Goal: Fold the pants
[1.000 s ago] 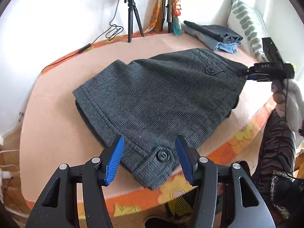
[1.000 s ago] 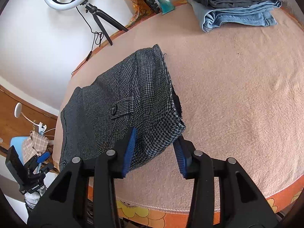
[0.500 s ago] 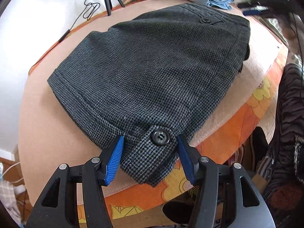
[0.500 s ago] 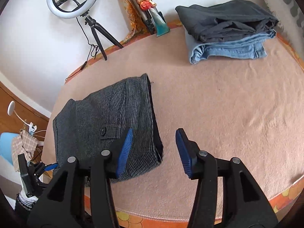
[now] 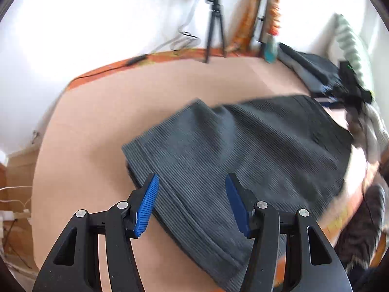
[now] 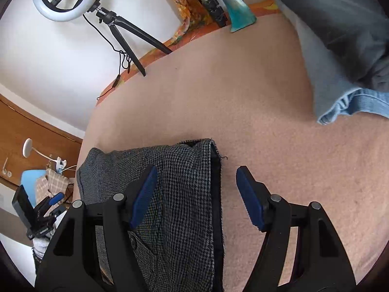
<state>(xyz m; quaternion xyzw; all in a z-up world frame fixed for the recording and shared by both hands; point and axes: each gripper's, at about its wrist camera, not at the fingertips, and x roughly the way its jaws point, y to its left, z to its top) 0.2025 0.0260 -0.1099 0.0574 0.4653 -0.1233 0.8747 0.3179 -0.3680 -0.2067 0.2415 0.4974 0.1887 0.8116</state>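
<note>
Folded grey houndstooth pants (image 5: 243, 150) lie on the peach blanket-covered table (image 5: 109, 112). My left gripper (image 5: 192, 204) is open, its blue-padded fingers straddling the near edge of the pants without closing on them. In the right wrist view the pants (image 6: 180, 194) lie under my right gripper (image 6: 195, 197), which is open, with one finger over the cloth and the other over bare blanket (image 6: 279, 133). The right gripper also shows in the left wrist view (image 5: 350, 85) at the far right end of the pants. The left wrist view is motion-blurred.
A stack of folded dark pants and blue jeans (image 6: 345, 48) sits at the back right. A ring light on a tripod (image 6: 107, 19) stands at the back edge with its cable. A striped pillow (image 5: 350, 41) lies far right. The orange flowered table edge (image 5: 340, 221) is close.
The left gripper has moved from the buttoned corner at the table edge to further in over the pants. The right gripper has let go of the pants' end and now hovers low over it.
</note>
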